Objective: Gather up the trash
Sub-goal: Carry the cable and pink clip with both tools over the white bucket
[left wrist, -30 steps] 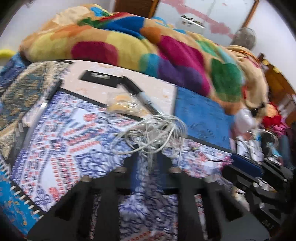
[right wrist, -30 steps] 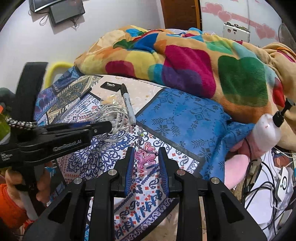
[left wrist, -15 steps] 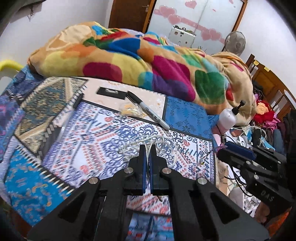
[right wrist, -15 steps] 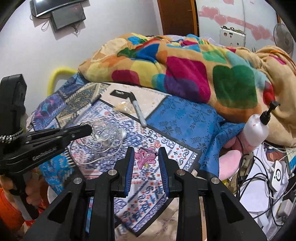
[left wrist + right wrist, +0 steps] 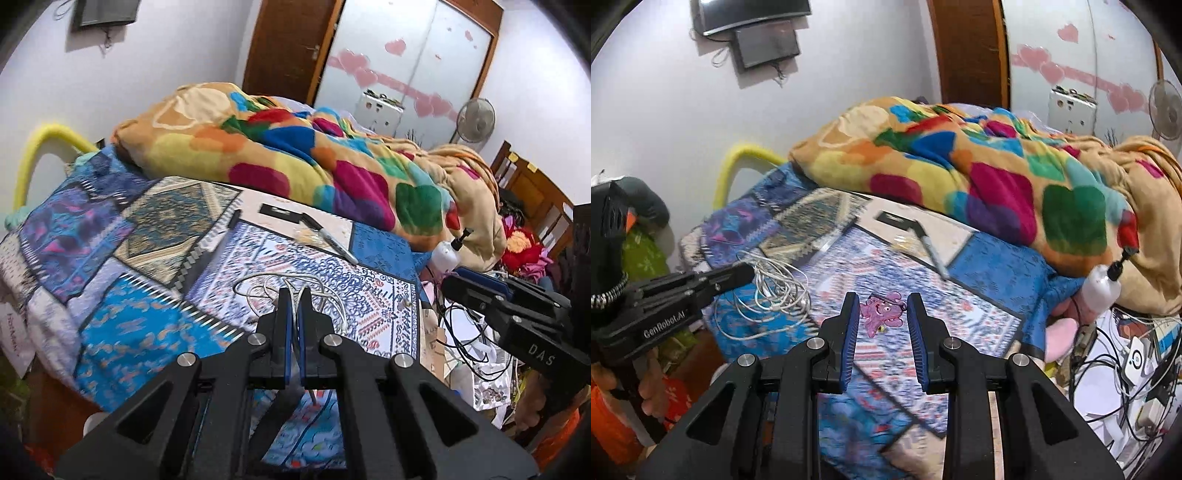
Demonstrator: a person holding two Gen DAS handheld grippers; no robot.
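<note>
Now white cable tangle (image 5: 295, 291) between left tool (image 5: 294, 295) tips.

My left gripper (image 5: 294, 295) is pinched on the white cable tangle (image 5: 775, 291), which hangs from it in the air over the bed's near-left corner and occupies that approach. My right gripper (image 5: 880, 306) has its jaws apart above bare patterned bedsheet (image 5: 960, 321). Ahead on the sheet lie a marker (image 5: 932, 251), a clear wrapper (image 5: 905, 242) just beside it and a black card (image 5: 894, 218). The bunched blanket (image 5: 979, 166) blocks the far side. A pump bottle (image 5: 1102, 290) and floor cables (image 5: 1137, 354) crowd the right edge.
</note>
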